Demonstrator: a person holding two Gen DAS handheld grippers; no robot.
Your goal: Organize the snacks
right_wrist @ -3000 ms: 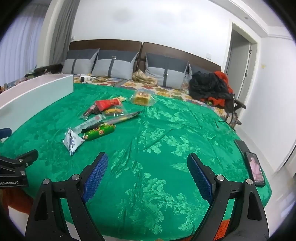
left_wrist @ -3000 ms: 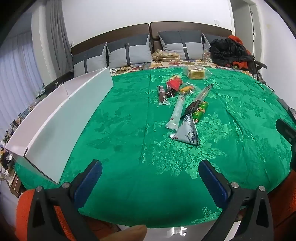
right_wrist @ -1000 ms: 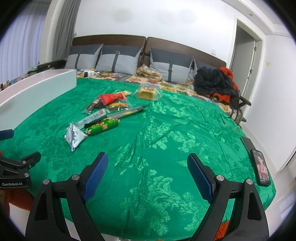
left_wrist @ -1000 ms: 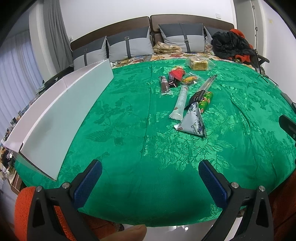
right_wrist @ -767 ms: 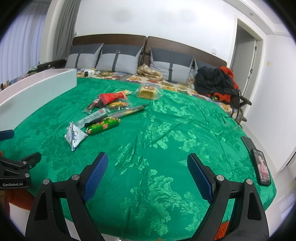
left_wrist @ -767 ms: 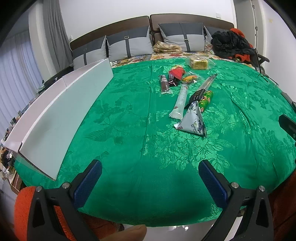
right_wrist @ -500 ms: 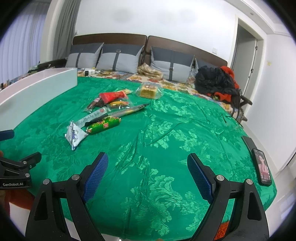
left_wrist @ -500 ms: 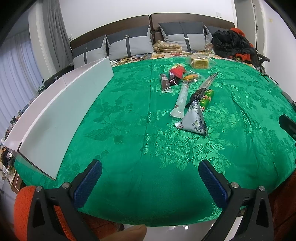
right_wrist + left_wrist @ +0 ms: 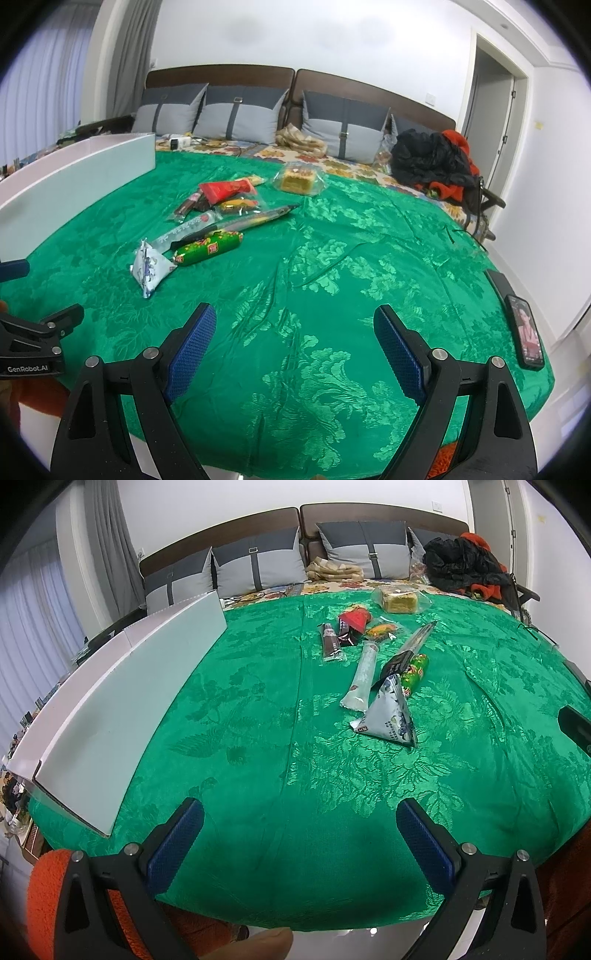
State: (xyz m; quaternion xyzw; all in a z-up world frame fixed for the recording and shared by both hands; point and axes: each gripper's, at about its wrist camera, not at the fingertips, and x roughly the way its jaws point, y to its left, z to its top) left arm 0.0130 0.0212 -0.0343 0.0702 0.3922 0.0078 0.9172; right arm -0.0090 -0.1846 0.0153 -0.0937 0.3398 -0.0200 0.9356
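Several snacks lie in a cluster on the green tablecloth (image 9: 258,738): a white-blue triangular pack (image 9: 389,716), a long pale tube pack (image 9: 364,674), a green roll (image 9: 415,670), a long dark stick pack (image 9: 410,650), a brown bar (image 9: 330,642), a red pack (image 9: 354,618) and a clear-wrapped cake (image 9: 400,600). The triangular pack (image 9: 149,267) and green roll (image 9: 207,249) also show in the right wrist view. A white open box (image 9: 110,701) stands at the left. My left gripper (image 9: 299,843) is open and empty near the front edge. My right gripper (image 9: 293,356) is open and empty, right of the cluster.
A phone (image 9: 526,336) lies at the table's right edge. A sofa with grey cushions (image 9: 258,565) and a pile of dark clothes (image 9: 465,566) lie behind the table. The left gripper's body (image 9: 33,350) shows at the right view's left edge.
Both grippers have moved slightly forward over the table toward the snacks. Both stay open and empty. The snacks have not moved.
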